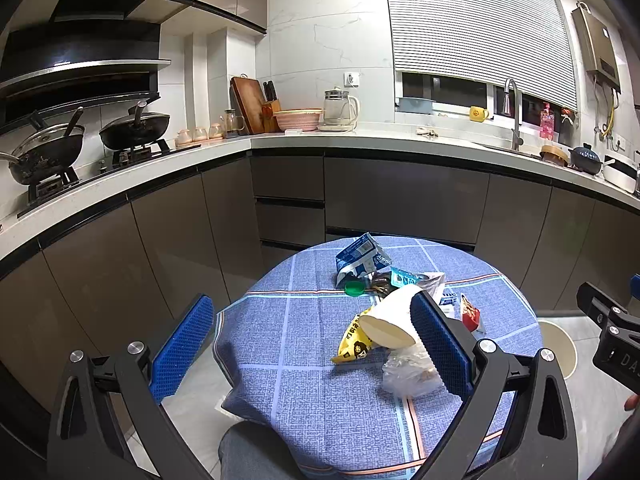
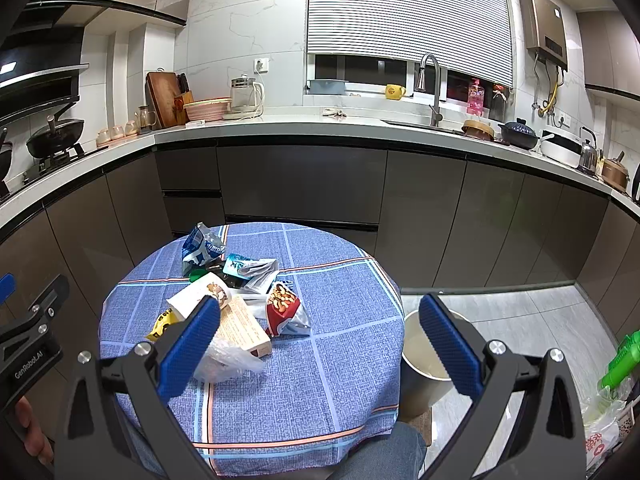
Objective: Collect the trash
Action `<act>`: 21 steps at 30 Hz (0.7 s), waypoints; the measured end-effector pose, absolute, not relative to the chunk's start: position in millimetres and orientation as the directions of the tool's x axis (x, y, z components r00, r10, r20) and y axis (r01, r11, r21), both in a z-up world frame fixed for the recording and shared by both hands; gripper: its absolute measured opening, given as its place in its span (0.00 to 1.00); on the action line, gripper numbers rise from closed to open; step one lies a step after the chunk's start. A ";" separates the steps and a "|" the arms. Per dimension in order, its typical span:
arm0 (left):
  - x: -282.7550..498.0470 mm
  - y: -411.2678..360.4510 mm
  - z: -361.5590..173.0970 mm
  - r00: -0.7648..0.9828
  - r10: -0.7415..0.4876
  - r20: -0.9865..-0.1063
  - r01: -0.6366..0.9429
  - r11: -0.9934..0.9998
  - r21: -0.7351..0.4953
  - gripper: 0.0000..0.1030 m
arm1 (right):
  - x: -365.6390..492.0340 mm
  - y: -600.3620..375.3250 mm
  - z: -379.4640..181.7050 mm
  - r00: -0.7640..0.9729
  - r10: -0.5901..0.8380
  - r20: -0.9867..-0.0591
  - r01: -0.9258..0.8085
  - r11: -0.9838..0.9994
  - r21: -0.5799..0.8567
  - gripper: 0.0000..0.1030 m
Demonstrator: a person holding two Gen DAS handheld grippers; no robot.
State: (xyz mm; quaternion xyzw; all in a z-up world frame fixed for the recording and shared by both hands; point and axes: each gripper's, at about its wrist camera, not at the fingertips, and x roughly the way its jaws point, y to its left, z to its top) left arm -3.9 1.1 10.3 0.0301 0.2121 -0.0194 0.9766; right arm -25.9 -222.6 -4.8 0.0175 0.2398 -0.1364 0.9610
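A pile of trash lies on a round table with a blue checked cloth (image 1: pixel 304 392) (image 2: pixel 340 360): a tipped white paper cup (image 1: pixel 394 322) (image 2: pixel 200 294), a yellow wrapper (image 1: pixel 354 344) (image 2: pixel 162 324), a clear plastic bag (image 1: pixel 408 372) (image 2: pixel 226 358), a red snack bag (image 1: pixel 470 314) (image 2: pixel 282 306), a blue carton (image 1: pixel 362 258) (image 2: pixel 202 248), a green cap (image 1: pixel 354 289) and a flat cardboard box (image 2: pixel 244 326). My left gripper (image 1: pixel 312 344) is open above the table's near edge, its right finger beside the cup. My right gripper (image 2: pixel 320 340) is open over the table's right side.
A white waste bin (image 2: pixel 424 356) (image 1: pixel 560 344) stands on the floor right of the table. Dark kitchen cabinets and a counter with pans, kettle and sink wrap around behind. A green bottle and bags (image 2: pixel 616 372) lie on the floor at far right.
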 end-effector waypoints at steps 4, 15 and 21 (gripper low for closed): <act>-3.9 1.0 10.3 0.909 -0.026 -0.416 0.051 0.997 0.051 0.92 | -27.0 -224.4 -1.2 0.847 -0.254 -0.467 0.271 0.962 -0.032 0.97; -4.5 1.0 10.4 0.909 -0.026 -0.416 0.051 0.997 0.050 0.92 | -27.8 -226.4 2.1 0.846 -0.256 -0.467 0.272 0.962 -0.033 0.97; -4.5 0.9 11.0 0.909 -0.026 -0.415 0.051 0.997 0.049 0.92 | -27.6 -226.1 1.7 0.847 -0.255 -0.467 0.272 0.962 -0.033 0.97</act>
